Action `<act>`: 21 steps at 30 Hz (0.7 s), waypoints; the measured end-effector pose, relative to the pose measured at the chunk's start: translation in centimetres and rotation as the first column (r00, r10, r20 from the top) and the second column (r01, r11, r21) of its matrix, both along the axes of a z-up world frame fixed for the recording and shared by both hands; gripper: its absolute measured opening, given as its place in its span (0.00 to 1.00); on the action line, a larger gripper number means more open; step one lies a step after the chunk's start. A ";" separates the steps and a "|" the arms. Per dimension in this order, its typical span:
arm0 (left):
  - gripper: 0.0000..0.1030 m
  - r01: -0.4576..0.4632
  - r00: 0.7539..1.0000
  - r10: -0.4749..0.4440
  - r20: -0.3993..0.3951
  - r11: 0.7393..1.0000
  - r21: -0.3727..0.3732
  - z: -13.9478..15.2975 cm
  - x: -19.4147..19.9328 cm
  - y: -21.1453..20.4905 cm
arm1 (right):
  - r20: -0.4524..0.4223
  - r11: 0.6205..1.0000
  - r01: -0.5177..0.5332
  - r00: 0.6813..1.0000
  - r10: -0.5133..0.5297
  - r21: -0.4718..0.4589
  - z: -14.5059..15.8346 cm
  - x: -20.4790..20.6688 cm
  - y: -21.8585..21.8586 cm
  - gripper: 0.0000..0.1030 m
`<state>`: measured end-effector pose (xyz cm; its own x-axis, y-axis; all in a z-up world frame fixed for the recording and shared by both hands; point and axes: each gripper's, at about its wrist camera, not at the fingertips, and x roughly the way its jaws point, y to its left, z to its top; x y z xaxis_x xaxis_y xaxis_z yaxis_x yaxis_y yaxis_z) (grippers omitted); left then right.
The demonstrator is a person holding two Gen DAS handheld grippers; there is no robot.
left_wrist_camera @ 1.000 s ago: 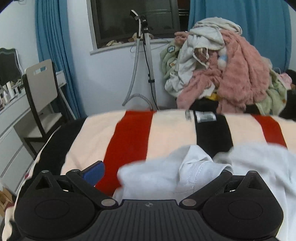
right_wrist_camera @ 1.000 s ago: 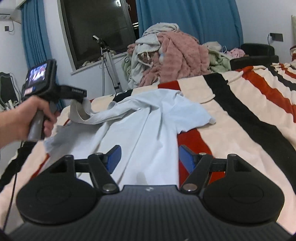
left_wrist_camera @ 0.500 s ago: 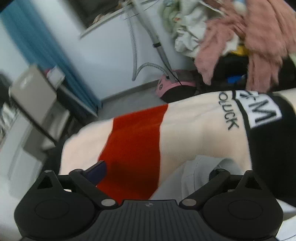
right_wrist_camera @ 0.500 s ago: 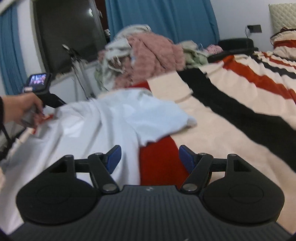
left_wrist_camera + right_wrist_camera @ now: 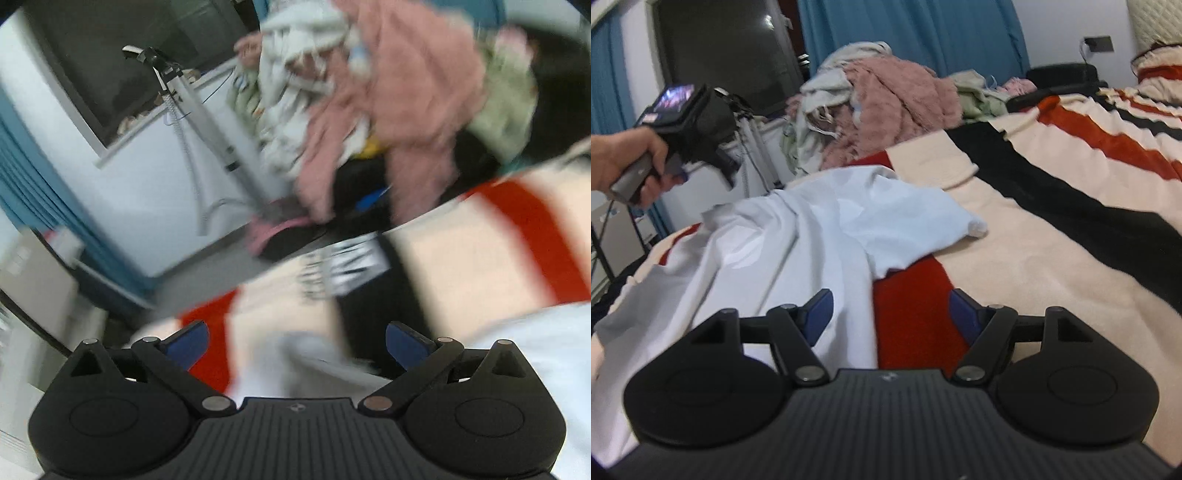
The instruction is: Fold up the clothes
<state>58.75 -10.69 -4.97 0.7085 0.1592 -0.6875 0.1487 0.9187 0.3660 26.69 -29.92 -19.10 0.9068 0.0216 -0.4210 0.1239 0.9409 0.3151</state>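
White shirt (image 5: 783, 251): thin smooth cloth, matt, softly creased. Striped blanket (image 5: 1052, 236) on the bed: thick napped fleece, fuzzy, matt, in cream, red and black bands. Pink garment (image 5: 897, 107) on the heap: shaggy plush pile, rough-looking. Right tool (image 5: 888, 314): black matt plastic body, ribbed top plate, small shiny metal pivot pins, blue pads of dull plastic or rubber. Left tool (image 5: 295, 343): same matt black plastic, view blurred. Curtain (image 5: 912, 33): blue cloth, smooth folds.
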 end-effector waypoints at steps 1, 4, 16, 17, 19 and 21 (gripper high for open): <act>1.00 0.010 1.000 -0.009 0.015 0.997 -0.075 1.0 -2.1 -0.2 | 0.006 1.000 -0.008 1.000 0.008 -0.002 0.1 -0.1 0.1 0.69; 1.00 0.046 0.996 -0.028 0.084 0.973 -0.227 2.7 -10.1 0.8 | 0.027 1.000 -0.027 0.999 0.027 -0.014 0.4 -0.3 0.4 0.69; 1.00 -0.030 0.983 0.116 0.144 0.868 -0.496 1.8 -37.4 11.6 | 0.095 0.989 -0.142 0.985 0.146 -0.042 3.6 -4.1 2.1 0.63; 1.00 -0.044 0.978 0.142 0.151 0.855 -0.518 1.7 -39.5 12.6 | 0.090 0.986 -0.159 0.983 0.162 -0.041 4.0 -4.7 2.4 0.61; 1.00 -0.063 0.972 0.176 0.153 0.829 -0.555 1.7 -42.5 14.3 | 0.079 0.981 -0.190 0.978 0.193 -0.040 4.7 -5.7 2.8 0.60; 1.00 -0.063 0.972 0.182 0.147 0.808 -0.585 1.9 -44.2 15.2 | 0.068 0.978 -0.206 0.976 0.208 -0.042 5.4 -6.6 3.1 0.60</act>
<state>14.52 4.55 -3.10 0.8335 -0.1276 -0.5376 0.0048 0.9746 -0.2240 20.04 -26.79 -13.73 0.9121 0.1986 -0.3587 -0.0962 0.9541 0.2835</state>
